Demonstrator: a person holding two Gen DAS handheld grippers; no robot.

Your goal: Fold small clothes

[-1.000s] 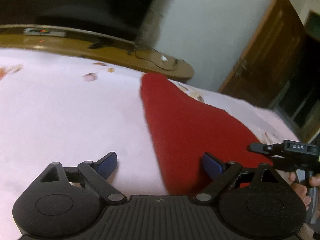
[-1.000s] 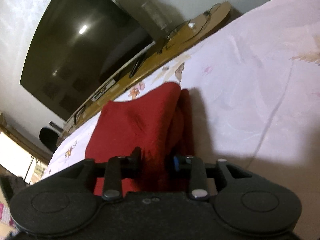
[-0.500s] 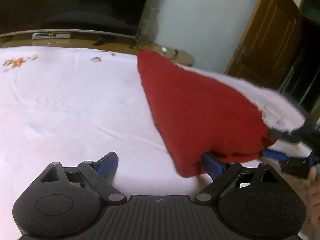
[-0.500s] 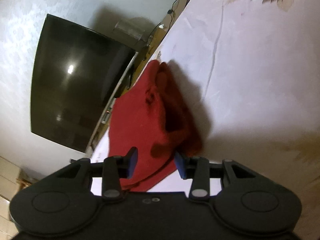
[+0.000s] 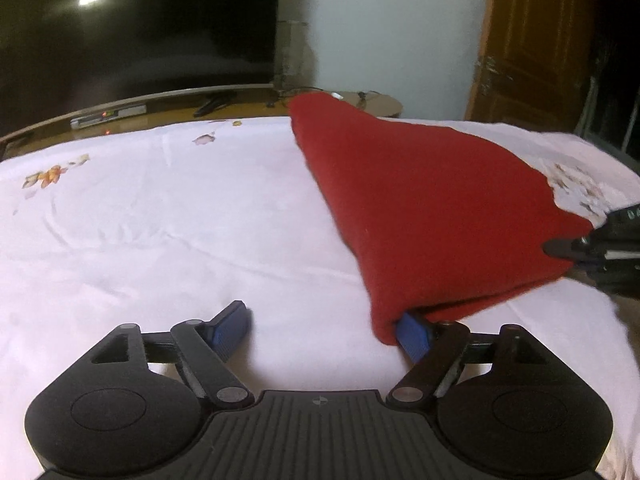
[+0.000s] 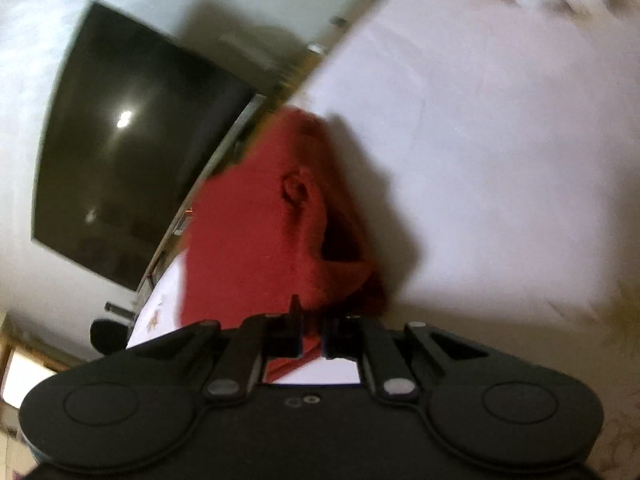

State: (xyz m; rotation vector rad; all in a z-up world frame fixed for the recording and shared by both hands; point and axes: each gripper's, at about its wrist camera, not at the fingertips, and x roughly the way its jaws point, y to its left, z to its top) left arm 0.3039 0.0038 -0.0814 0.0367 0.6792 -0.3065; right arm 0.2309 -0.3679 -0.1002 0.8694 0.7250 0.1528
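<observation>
1. No brand, label or other writing can be read in either view.
2. The left gripper [image 5: 326, 330] hovers low over the bedsheet [image 5: 160, 240] with its blue-padded fingers [image 5: 230, 326] spread wide; the right-hand pad is tucked under the near corner of the red garment [image 5: 432, 216], and the other pad stands well apart from the cloth, over bare sheet.
3. The right gripper [image 6: 311, 334] has its jaws drawn narrow, pinching an edge of the red garment [image 6: 256, 240]. In the left wrist view the right gripper [image 5: 560, 249] reaches the garment's right-hand corner from the side.
4. The red garment is soft, fuzzy knit, doubled into a rough triangle, with its near edge lifted off the sheet and its far point lying on it.
5. The bedsheet under the garment is pale pink, lightly creased, printed with small flowers.
6. Beyond the garment's far point runs a curved wooden shelf [image 5: 168, 104], then a dark glossy television [image 5: 132, 28]; a brown wooden door [image 5: 524, 40] stands right of it.
</observation>
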